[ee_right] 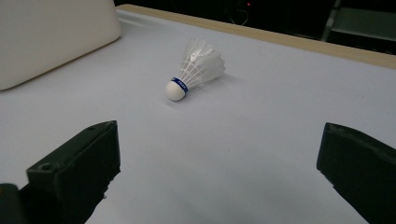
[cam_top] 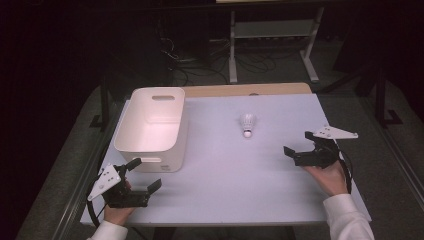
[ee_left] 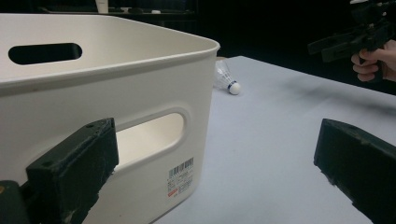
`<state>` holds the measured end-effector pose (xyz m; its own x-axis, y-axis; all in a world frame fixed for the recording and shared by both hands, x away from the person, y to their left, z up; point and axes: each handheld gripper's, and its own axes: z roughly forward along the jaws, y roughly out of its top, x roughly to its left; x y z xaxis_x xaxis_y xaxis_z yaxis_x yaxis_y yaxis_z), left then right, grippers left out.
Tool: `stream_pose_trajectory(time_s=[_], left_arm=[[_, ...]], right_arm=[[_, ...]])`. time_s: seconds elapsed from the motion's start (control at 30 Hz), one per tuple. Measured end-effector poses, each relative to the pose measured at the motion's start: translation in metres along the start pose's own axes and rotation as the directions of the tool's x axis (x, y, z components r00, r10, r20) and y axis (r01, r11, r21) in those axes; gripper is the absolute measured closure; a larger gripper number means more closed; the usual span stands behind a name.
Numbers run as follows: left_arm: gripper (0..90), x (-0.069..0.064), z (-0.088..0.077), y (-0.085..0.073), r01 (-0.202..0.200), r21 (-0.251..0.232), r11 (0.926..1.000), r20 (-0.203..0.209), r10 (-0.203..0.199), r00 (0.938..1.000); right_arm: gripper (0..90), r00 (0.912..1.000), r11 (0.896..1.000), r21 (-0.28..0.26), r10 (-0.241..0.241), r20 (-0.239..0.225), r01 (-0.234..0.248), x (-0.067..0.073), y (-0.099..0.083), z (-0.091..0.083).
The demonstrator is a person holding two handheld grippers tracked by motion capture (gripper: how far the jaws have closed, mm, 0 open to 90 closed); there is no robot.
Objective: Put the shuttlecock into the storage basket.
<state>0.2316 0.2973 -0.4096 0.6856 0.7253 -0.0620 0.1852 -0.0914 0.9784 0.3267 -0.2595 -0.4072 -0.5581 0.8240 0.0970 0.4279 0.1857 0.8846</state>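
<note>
Lying on its side right of centre in the high view, the shuttlecock (cam_top: 247,124) sits apart from the white bin (cam_top: 150,150), cork facing the right gripper (cam_top: 300,152), probably for pickup. Both that and the left gripper (cam_top: 145,175) hold jaws wide, empty. The bin's floor is partly hidden.

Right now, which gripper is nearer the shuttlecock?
The right gripper. It sits just to the right of the shuttlecock and nearer the person, jaws open toward it. The left gripper is at the near left corner, beside the white bin.
</note>
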Motion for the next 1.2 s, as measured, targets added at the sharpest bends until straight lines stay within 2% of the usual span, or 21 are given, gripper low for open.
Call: stream_pose_trajectory(time_s=[0.73,0.8,1.2], left_arm=[[0.0,0.001,-0.002,0.000,0.007,0.001,1.0000,-0.013,-0.007,0.9999],[0.0,0.000,-0.001,0.000,0.021,-0.011,0.9997,-0.012,-0.021,0.9997],[0.0,0.001,0.000,0.000,0.011,-0.009,0.9999,-0.010,-0.011,0.9999]], right_arm=[[0.0,0.9994,0.999,0.034,-0.029,-0.016,0.030,-0.005,0.030,0.017],[0.0,0.9991,0.999,0.035,-0.038,-0.020,0.039,-0.005,0.033,0.018],[0.0,0.9977,0.996,0.068,-0.052,-0.044,0.055,-0.004,0.049,0.032]])
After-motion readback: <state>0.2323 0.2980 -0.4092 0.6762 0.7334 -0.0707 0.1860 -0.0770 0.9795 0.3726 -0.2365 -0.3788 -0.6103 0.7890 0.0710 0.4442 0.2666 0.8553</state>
